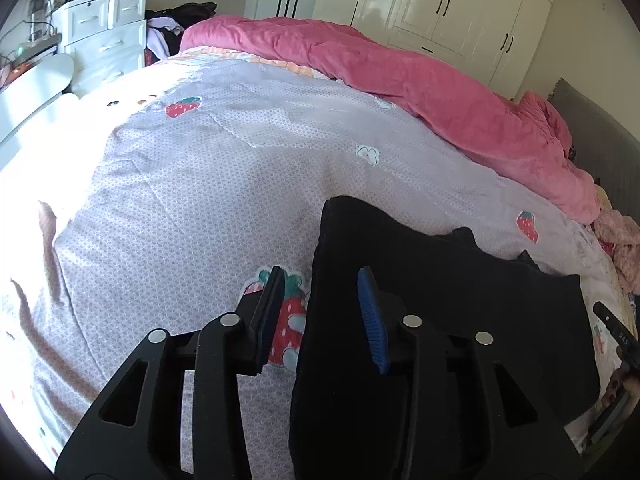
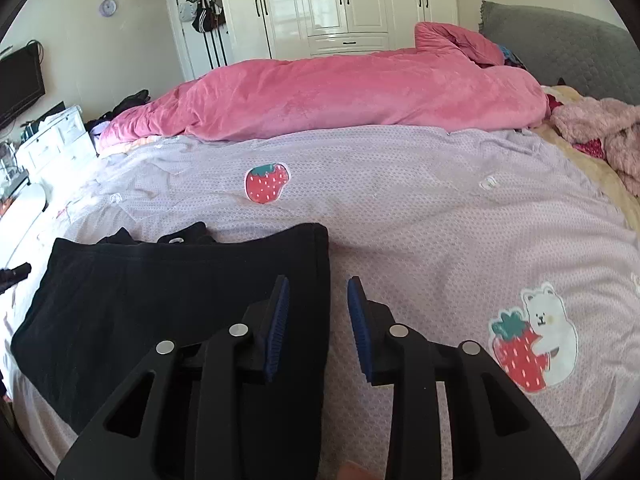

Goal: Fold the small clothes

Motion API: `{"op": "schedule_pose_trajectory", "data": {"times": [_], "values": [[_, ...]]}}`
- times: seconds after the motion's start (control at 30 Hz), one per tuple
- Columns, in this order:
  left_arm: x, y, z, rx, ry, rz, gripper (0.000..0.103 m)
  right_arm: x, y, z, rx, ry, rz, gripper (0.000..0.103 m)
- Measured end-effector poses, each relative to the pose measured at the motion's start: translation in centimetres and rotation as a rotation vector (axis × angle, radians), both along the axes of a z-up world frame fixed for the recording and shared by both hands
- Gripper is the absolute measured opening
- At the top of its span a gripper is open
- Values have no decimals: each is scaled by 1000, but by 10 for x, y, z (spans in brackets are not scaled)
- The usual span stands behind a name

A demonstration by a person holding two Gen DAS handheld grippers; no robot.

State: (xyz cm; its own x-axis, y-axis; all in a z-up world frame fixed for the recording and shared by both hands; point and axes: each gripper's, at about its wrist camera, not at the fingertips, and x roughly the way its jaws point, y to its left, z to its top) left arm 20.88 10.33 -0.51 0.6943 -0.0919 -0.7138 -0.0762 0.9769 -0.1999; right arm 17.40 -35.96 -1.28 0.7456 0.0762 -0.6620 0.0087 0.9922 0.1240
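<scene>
Both the left gripper (image 1: 320, 312) and right gripper (image 2: 318, 320) are held parted and empty above the black garment (image 1: 440, 320); its folded layers could be dragged askew if brushed.

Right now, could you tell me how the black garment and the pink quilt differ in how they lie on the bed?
The black garment lies flat and smoothed out near the grippers; the pink quilt is bunched in a long heap along the far side. The garment is small, the quilt stretches across the bed. Both rest on the lilac strawberry sheet.

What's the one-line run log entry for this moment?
task: fold small clothes | left gripper: open, empty | right gripper: open, empty | black garment: folded flat on bedspread, released
</scene>
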Motion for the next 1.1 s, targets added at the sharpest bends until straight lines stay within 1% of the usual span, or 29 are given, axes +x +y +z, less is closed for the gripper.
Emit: {"op": "schedule_pose_trajectory", "data": {"times": [0.03,0.13,0.2,0.23,0.33,0.47,0.53,0.57,0.6,0.63,0.67,0.73,0.8,0.83,0.93,1.0,1.07,1.1], "values": [[-4,1,-4,1,2,1,37,-3,-3,-1,9,3,-7,36],[-13,3,-16,-5,27,-6,38,-6,-7,-4,22,18,-12,38],[-16,3,-23,-10,39,-9,38,-5,-8,-6,29,31,-5,44],[-18,2,-26,-19,43,-14,38,-3,-7,-7,31,37,5,50],[-21,1,-31,-53,52,-23,38,4,1,-9,45,40,59,50],[-23,-1,-39,-50,60,-19,38,15,14,-17,23,74,89,50],[-24,-1,-40,-58,57,-13,37,16,17,-22,13,84,93,50],[-24,-2,-40,-64,55,-22,26,16,17,-24,11,85,90,47],[-24,-5,-39,-68,51,-33,16,15,16,-25,9,87,85,37],[-25,-8,-38,-56,47,-36,13,14,16,-25,8,85,84,15],[-25,-11,-35,-35,41,-41,8,11,16,-24,0,73,74,9],[-27,-15,-30,-6,26,-48,7,4,17,-16,-43,32,47,7],[-28,-15,-27,8,18,-47,7,-3,17,-12,-100,6,15,7],[-27,-14,-28,9,21,-46,7,-3,15,-14,-99,11,15,7],[-26,-14,-37,15,37,-41,8,3,12,-29,-103,65,-7,9],[-27,-16,-41,35,36,-43,8,7,10,-34,-100,88,-22,16],[-29,-18,-39,50,30,-44,8,8,5,-34,-85,93,-46,27],[-30,-19,-38,52,29,-45,8,7,3,-33,-79,90,-56,29]]}}
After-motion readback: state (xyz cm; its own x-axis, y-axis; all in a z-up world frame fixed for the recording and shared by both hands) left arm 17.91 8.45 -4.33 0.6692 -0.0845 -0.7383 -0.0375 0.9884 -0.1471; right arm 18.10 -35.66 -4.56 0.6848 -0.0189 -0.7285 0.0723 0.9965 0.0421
